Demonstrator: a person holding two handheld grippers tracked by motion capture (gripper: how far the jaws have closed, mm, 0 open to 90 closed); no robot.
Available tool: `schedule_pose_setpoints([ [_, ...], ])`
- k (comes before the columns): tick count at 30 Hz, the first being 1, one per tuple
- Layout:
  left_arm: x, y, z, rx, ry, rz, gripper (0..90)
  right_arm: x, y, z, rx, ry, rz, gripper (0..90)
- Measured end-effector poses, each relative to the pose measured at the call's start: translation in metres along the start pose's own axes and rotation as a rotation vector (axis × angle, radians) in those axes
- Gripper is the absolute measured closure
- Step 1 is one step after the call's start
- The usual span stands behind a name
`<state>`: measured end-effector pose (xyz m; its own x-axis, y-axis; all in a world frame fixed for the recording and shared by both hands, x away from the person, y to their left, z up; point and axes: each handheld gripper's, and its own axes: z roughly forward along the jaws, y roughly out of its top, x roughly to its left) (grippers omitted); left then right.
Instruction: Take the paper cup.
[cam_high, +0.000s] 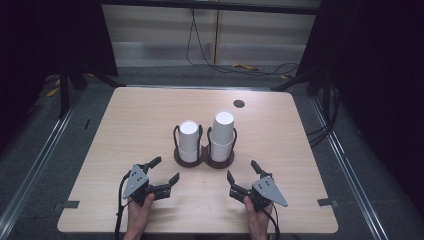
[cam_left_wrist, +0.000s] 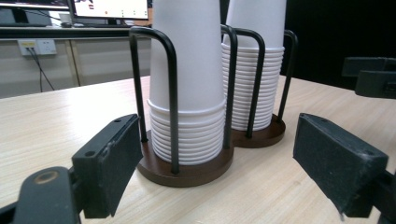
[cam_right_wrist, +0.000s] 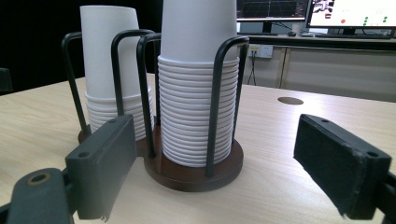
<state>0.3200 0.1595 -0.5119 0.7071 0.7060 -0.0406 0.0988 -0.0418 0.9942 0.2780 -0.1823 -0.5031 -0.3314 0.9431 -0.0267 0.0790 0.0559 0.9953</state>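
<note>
Pale wood table (cam_high: 125, 125) carries a dark brown double cup holder (cam_high: 204, 159) at its middle, with a shorter stack of white cups (cam_high: 189, 140) on the left and a taller stack (cam_high: 222, 132) on the right. Nearer, the left gripper (cam_high: 165, 171) and right gripper (cam_high: 242, 171) rest apart, both spread wide, grasping nothing.

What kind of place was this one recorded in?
Probably a lab or office test bay: a bare wooden table walled by dark curtains, loose cables on the floor, and lit monitors on a desk behind.
</note>
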Motion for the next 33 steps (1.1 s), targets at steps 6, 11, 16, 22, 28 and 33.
schedule_pose_setpoints([
  [6, 0.002, 0.0, 0.0, -0.004, -0.011, -0.03, 15.5, -0.001, 0.0, 0.0, 0.011, 0.01, 0.009, 12.7],
  [11, 0.002, 0.001, 0.002, 0.017, -0.008, -0.031, 15.7, 0.0, 0.001, 0.001, 0.029, 0.02, 0.012, 12.8],
  [16, 0.003, 0.004, 0.009, 0.051, -0.031, -0.058, 15.7, -0.001, 0.001, 0.0, 0.028, 0.037, 0.003, 13.2],
  [22, 0.003, 0.013, 0.009, 0.041, -0.054, -0.052, 15.7, 0.0, 0.001, 0.0, 0.029, 0.041, 0.006, 13.8],
  [28, 0.002, 0.023, 0.005, 0.036, -0.065, -0.029, 15.9, 0.0, 0.001, 0.0, 0.028, 0.037, 0.008, 14.0],
  [33, 0.005, 0.03, 0.01, 0.045, -0.097, -0.024, 15.9, 0.001, 0.001, 0.001, 0.032, 0.041, -0.004, 14.7],
])
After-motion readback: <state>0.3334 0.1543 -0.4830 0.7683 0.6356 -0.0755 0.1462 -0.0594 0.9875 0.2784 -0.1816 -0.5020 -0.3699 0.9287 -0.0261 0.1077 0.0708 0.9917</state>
